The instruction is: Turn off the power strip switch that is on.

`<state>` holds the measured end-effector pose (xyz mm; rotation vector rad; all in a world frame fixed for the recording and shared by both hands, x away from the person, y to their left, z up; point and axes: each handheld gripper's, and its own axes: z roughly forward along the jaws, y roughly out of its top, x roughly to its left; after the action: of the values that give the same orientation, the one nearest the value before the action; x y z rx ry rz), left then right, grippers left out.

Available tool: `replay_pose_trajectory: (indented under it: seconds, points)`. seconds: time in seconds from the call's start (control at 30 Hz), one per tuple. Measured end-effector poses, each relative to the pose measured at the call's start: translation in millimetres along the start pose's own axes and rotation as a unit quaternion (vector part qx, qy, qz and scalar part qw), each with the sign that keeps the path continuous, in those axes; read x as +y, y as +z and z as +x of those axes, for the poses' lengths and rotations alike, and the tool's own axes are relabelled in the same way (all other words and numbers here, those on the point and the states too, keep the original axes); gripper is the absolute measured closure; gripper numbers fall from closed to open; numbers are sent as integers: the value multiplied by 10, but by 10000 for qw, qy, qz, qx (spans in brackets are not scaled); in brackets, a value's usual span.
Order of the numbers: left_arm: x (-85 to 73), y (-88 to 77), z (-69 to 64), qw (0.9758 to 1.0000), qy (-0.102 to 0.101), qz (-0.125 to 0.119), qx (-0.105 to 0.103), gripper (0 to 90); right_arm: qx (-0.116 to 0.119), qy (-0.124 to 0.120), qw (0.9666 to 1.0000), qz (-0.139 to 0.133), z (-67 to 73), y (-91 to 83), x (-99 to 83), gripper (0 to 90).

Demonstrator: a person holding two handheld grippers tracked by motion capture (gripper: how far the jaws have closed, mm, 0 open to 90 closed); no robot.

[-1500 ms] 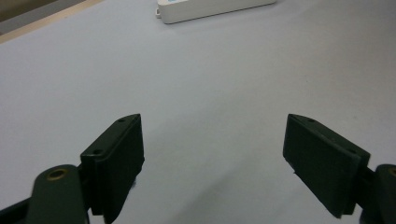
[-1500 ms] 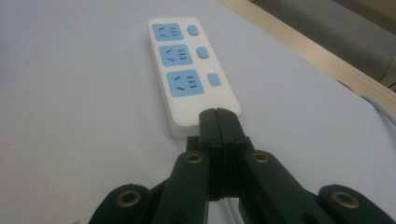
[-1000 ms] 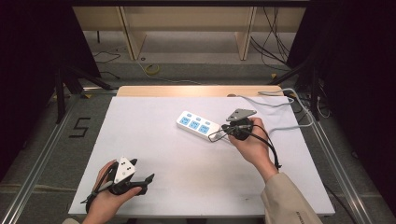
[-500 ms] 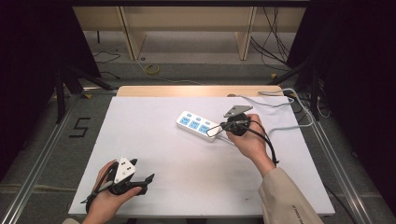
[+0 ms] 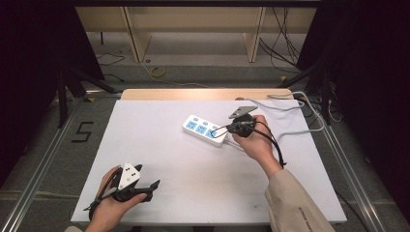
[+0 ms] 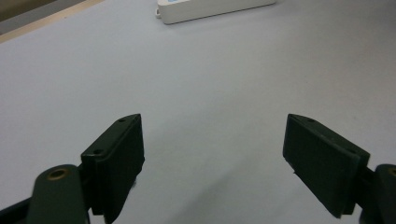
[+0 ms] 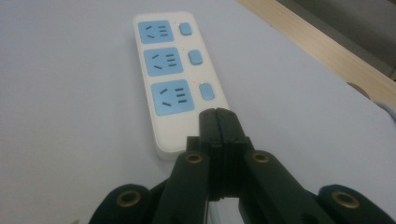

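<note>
White power strip (image 5: 206, 129) lies mid-bench (image 5: 193, 169), far half; right gripper (image 5: 216, 129) hovers at its near end, jaws closed on nothing; left gripper (image 5: 153, 185) rests near the bench's front-left edge, jaws wide open

right gripper (image 5: 223, 129) nudged slightly toward the power strip (image 5: 205, 129), apparently hovering above its near end

We see the power strip (image 5: 207, 129) right of the desk's (image 5: 159, 121) centre toward the far edge, right gripper (image 5: 218, 128) at its near end, left gripper (image 5: 153, 184) near the near-left corner.
</note>
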<state>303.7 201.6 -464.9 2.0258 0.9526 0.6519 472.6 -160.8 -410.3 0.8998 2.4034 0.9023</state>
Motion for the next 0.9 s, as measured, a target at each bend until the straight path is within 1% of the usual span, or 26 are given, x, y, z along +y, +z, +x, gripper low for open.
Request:
replay_pose_trajectory:
  seconds: [0.3, 0.9]
  points:
    - [-1, 0, -1, 10000, 0, -7, -2, 205, 17, 13, 10000, 74, -21, 82, 32, 900]
    - [0, 1, -2, 10000, 3, -7, -6, 205, 46, 65, 9998, 196, -35, 180, 125, 900]
